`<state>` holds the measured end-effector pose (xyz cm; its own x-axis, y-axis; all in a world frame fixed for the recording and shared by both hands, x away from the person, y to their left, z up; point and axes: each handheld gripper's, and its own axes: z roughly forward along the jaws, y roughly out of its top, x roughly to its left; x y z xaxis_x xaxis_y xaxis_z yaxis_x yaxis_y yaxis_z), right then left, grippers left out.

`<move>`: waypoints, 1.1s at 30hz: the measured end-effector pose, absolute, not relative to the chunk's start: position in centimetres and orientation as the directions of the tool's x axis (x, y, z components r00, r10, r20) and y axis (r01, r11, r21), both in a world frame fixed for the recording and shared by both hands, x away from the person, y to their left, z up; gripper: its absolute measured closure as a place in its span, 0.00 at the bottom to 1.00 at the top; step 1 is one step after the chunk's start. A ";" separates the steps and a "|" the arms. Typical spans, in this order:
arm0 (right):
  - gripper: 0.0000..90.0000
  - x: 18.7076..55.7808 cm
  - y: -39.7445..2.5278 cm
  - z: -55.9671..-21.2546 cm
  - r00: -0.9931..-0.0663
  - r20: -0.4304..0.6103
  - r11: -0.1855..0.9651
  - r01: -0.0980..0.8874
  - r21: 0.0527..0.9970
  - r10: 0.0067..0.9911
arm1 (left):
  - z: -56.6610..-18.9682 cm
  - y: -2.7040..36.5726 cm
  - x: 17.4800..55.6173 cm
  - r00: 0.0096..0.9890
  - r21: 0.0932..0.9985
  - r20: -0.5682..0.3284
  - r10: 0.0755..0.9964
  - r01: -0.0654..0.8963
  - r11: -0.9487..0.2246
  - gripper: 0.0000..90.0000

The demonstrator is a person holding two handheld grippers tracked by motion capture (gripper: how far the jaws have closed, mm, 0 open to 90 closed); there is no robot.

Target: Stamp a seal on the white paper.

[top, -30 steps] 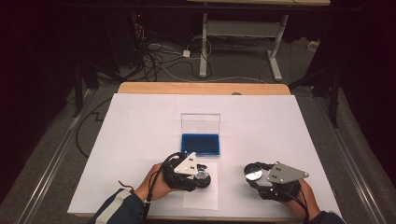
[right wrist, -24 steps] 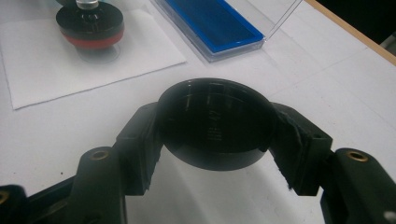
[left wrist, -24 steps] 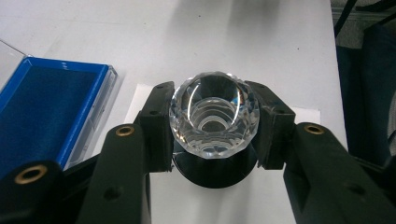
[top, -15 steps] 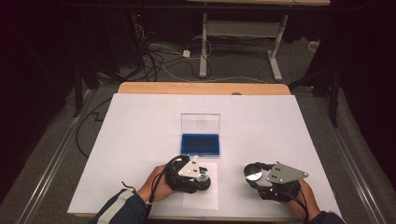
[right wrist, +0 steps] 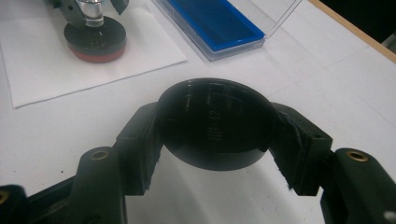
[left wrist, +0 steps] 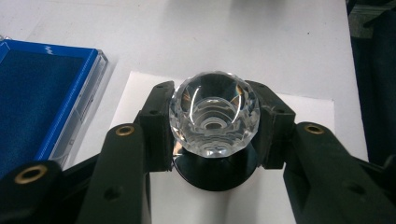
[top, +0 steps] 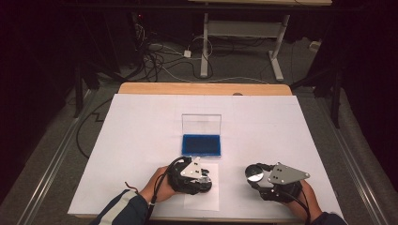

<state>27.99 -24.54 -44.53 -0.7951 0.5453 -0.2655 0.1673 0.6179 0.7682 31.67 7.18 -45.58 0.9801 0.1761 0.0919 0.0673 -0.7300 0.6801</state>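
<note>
Left gripper (left wrist: 214, 123) is clamped on a clear faceted crystal knob (left wrist: 214, 119), which sits on a black round base (left wrist: 215, 169) over the white paper sheet (left wrist: 308, 121). I see my right gripper (right wrist: 215, 128) pinching a dark round disc (right wrist: 215, 122) edge to edge, just above the white table (top: 141, 126). Beyond both, the blue-lined case (top: 202, 144) stands open, its clear lid (top: 201, 124) upright.

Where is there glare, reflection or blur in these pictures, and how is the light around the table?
High view: the white table cover is brightly lit, the room behind is dark; the disc in the right tool shines like a mirror. Left gripper view: the faceted clear knob shows bright reflections, and the near jaws look soft. Right gripper view: the dark disc carries faint streaked reflections.
</note>
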 end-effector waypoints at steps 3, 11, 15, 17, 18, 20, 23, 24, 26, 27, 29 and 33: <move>0.43 28.0 -24.6 -44.5 -0.795 -0.266 0.618 0.167 0.768 0.545 | -45.6 7.2 31.8 0.981 0.679 0.083 0.178 0.075 -0.730 0.61; 0.43 28.0 -24.6 -44.5 -0.794 -0.268 0.619 0.167 0.767 0.546 | -45.6 7.2 31.9 0.982 0.674 0.078 0.174 0.077 -0.735 0.61; 0.43 27.9 -24.6 -44.5 -0.792 -0.269 0.618 0.166 0.769 0.548 | -45.6 7.2 31.9 0.982 0.676 0.075 0.174 0.078 -0.732 0.60; 0.43 27.9 -24.6 -44.5 -0.792 -0.269 0.617 0.166 0.769 0.549 | -45.6 7.2 31.9 0.982 0.677 0.073 0.173 0.079 -0.732 0.61; 0.43 27.9 -24.6 -44.5 -0.792 -0.269 0.617 0.166 0.769 0.548 | -45.6 7.2 31.9 0.982 0.678 0.073 0.175 0.080 -0.731 0.60; 0.43 27.9 -24.6 -44.5 -0.792 -0.270 0.618 0.165 0.769 0.548 | -45.7 7.2 31.9 0.982 0.679 0.070 0.175 0.081 -0.730 0.61; 0.43 27.9 -24.6 -44.5 -0.792 -0.270 0.617 0.165 0.769 0.548 | -45.7 7.2 31.9 0.982 0.679 0.068 0.176 0.083 -0.729 0.60; 0.43 27.9 -24.6 -44.5 -0.792 -0.270 0.618 0.164 0.769 0.547 | -45.7 7.2 31.9 0.982 0.679 0.068 0.176 0.084 -0.729 0.60; 0.43 27.9 -24.6 -44.5 -0.792 -0.270 0.617 0.165 0.770 0.548 | -45.7 7.2 31.9 0.982 0.678 0.069 0.176 0.083 -0.731 0.60; 0.43 27.9 -24.6 -44.5 -0.792 -0.270 0.617 0.164 0.770 0.547 | -45.7 7.2 31.9 0.982 0.678 0.068 0.176 0.084 -0.730 0.60; 0.43 27.9 -24.6 -44.5 -0.792 -0.270 0.617 0.164 0.769 0.547 | -45.7 7.2 32.0 0.982 0.679 0.064 0.176 0.087 -0.729 0.60; 0.43 27.9 -24.6 -44.5 -0.792 -0.269 0.617 0.165 0.769 0.548 | -45.6 7.1 31.9 0.982 0.675 0.065 0.177 0.088 -0.733 0.60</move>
<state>27.91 -24.60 -44.46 -0.7923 0.5475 -0.2692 0.1650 0.6171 0.7694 31.94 7.14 -45.65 0.9820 0.1773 0.0646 0.0879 -0.7327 0.6749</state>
